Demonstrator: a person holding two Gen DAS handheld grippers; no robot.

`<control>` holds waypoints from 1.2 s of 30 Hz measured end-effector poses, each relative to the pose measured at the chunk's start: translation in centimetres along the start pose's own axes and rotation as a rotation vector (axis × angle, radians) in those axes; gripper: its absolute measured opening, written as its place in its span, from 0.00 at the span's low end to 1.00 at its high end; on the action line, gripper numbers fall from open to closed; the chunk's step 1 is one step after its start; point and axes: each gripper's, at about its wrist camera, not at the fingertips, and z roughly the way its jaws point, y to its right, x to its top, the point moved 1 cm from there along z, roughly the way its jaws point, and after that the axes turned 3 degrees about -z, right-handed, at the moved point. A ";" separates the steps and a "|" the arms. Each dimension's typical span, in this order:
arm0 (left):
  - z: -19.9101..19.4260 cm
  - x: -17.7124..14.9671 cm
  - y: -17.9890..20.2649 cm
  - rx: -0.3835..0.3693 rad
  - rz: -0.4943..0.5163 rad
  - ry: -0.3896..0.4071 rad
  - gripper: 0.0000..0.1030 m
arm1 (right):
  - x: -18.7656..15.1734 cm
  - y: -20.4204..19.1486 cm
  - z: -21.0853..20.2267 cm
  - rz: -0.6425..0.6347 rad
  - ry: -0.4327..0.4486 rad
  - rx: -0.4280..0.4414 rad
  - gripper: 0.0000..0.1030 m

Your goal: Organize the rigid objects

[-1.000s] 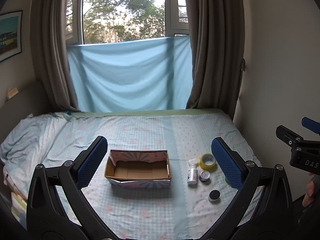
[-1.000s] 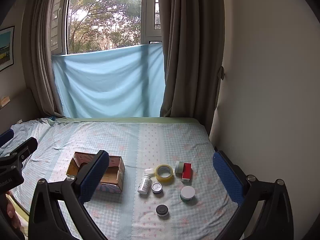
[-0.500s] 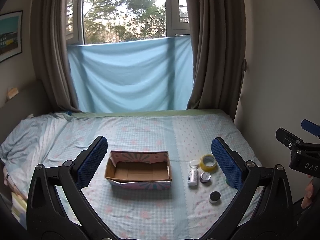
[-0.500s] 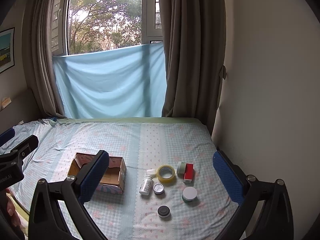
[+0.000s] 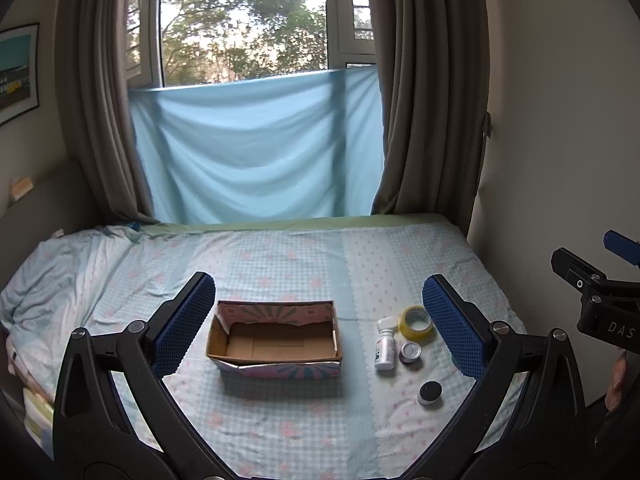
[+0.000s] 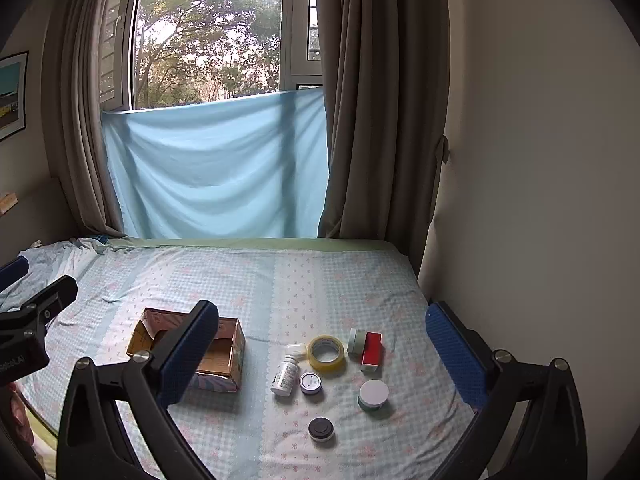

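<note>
An open, empty cardboard box (image 5: pixel 275 338) (image 6: pixel 224 354) sits on the bed. To its right lie a white pill bottle (image 5: pixel 385 350) (image 6: pixel 285 374), a yellow tape roll (image 5: pixel 416 322) (image 6: pixel 326 353), a small silver-lidded tin (image 5: pixel 411 352) (image 6: pixel 311 383), a black-lidded jar (image 5: pixel 430 393) (image 6: pixel 321 429), a white-lidded green jar (image 6: pixel 373 395) and a red and white box (image 6: pixel 371 350) beside a pale green one (image 6: pixel 355 341). My left gripper (image 5: pixel 318 320) is open and empty above the box. My right gripper (image 6: pixel 322 354) is open and empty above the small objects.
The bed (image 5: pixel 280 264) has a checked light-blue sheet, rumpled at the left. A wall (image 6: pixel 540 200) runs along the bed's right edge. Curtains and a blue cloth (image 5: pixel 256 148) hang at the far end under the window.
Both grippers have drifted slightly; the view has shifted a little. Nothing on the bed has moved, and both stay open.
</note>
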 end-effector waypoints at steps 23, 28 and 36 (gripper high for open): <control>6.8 -0.3 1.3 -0.030 -0.009 -0.147 1.00 | -1.7 1.3 3.6 0.041 -0.077 0.002 1.00; 13.1 -2.2 4.2 -0.078 0.033 -0.276 1.00 | -4.7 3.5 7.7 0.077 -0.168 -0.033 1.00; 26.2 -7.2 10.7 -0.172 0.099 -0.511 1.00 | -11.5 8.3 16.8 0.172 -0.326 -0.100 1.00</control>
